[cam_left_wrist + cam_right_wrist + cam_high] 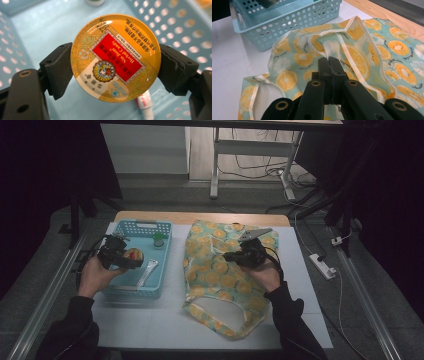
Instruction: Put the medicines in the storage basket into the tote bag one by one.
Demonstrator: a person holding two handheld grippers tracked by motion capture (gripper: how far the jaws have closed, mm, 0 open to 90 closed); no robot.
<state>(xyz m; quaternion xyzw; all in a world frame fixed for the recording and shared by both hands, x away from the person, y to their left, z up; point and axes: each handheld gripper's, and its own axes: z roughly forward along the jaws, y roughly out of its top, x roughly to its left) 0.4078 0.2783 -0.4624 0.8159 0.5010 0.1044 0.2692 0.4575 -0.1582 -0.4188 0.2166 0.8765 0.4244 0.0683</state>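
Observation:
A round yellow candy tin with a red label sits clamped between my left gripper's two pads, flat face toward the camera. In the high view my left gripper holds the tin just above the left side of the light-blue basket. A fabric bag printed with orange slices lies flat on the white table to the right of the basket. My right gripper rests on the bag's upper middle. Its jaws are pressed together, pinching a fold of the bag near the white-trimmed opening.
Inside the basket stand a small green-capped bottle and a white tube; the tube lies below the tin. A power strip lies on the floor to the right. A wooden strip runs along the table's far edge.

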